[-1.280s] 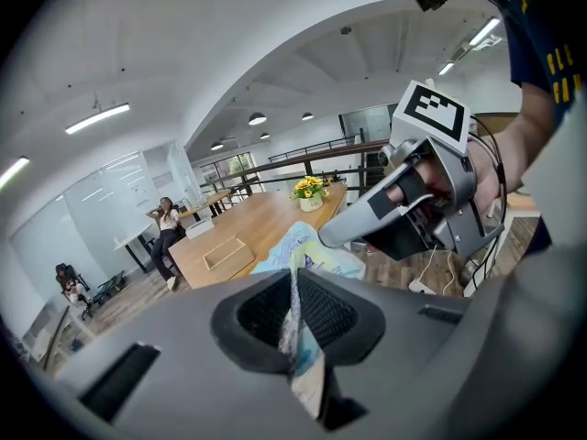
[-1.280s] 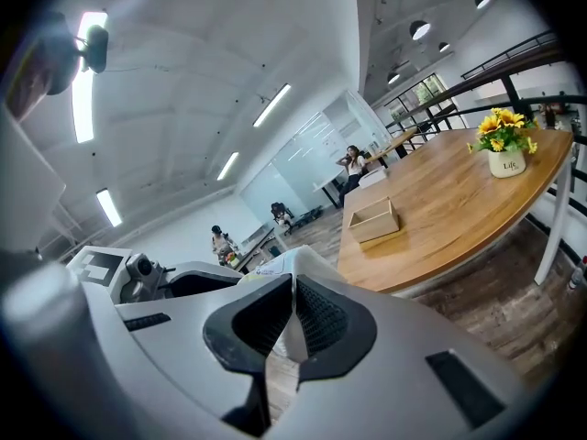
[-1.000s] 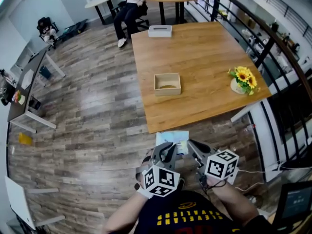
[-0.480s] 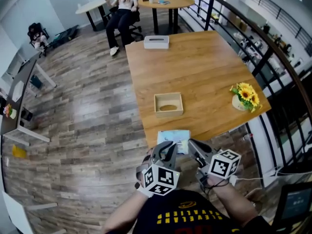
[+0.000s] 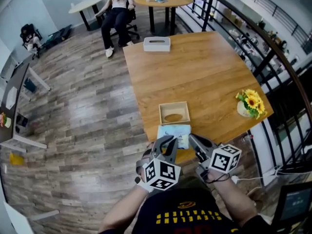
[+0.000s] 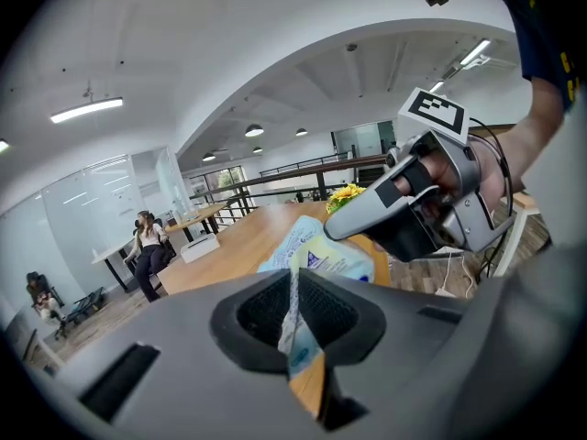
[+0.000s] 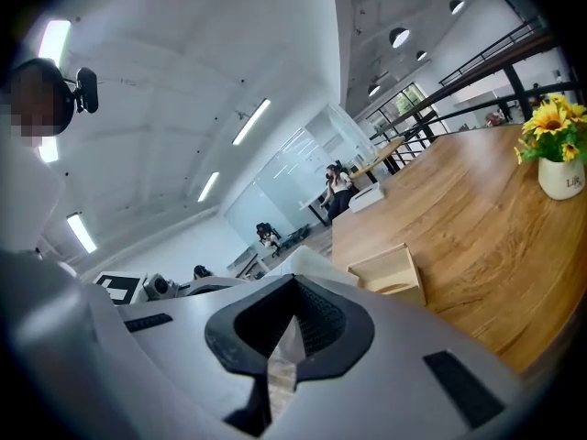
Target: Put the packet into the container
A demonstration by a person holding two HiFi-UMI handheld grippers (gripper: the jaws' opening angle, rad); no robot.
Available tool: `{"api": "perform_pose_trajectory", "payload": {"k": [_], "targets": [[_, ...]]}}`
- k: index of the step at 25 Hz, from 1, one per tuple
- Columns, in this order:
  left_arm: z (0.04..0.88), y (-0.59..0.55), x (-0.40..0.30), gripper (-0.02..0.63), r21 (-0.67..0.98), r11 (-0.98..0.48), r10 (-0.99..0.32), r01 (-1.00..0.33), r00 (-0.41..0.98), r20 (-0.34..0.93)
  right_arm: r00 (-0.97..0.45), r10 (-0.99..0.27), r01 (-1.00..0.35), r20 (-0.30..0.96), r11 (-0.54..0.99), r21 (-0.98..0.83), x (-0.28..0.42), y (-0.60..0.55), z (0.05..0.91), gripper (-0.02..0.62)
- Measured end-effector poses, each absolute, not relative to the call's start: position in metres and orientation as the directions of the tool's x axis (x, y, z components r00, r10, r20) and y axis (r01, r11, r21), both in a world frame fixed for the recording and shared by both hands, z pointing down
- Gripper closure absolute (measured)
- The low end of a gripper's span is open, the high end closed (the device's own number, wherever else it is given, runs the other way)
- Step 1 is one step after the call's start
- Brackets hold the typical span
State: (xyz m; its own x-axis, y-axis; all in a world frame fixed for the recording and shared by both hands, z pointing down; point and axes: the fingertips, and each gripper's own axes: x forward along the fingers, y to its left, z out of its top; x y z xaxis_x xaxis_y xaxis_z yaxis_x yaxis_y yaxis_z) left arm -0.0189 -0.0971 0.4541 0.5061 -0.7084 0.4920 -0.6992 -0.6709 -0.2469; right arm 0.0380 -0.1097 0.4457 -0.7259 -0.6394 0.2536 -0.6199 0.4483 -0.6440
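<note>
Packet (image 5: 175, 133) is pinched from both sides. Left gripper (image 5: 167, 143) is clamped on its left edge, right gripper (image 5: 194, 141) is fully closed on its right edge. It spans the gap between my fingertips, roughly flat, over the table's (image 5: 209, 67) near edge. Container (image 5: 174, 113) sits just ahead of my fingertips, open top. Flowers (image 5: 251, 102) are ahead and off to the right of the right fingers. Tissue box (image 5: 156, 44) is far ahead.

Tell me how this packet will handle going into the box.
Probably floppy: the packet is thin film, pinched at its edges by the left hand-held gripper and the right hand-held gripper. Likely light, since edge grips carry it. It may sag or fold entering the box.
</note>
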Motion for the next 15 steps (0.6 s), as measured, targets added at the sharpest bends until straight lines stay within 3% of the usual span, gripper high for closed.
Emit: {"api": "perform_pose_trajectory", "payload": {"k": [15], "targets": [[0.481,-0.179,-0.012,0.581,-0.309,-0.656,-0.715,-0.688,0.437,0.545,-0.751,-0.582,-0.619,0.312,0.453,-0.642,0.043,-0.199,0.481,0.586]]}}
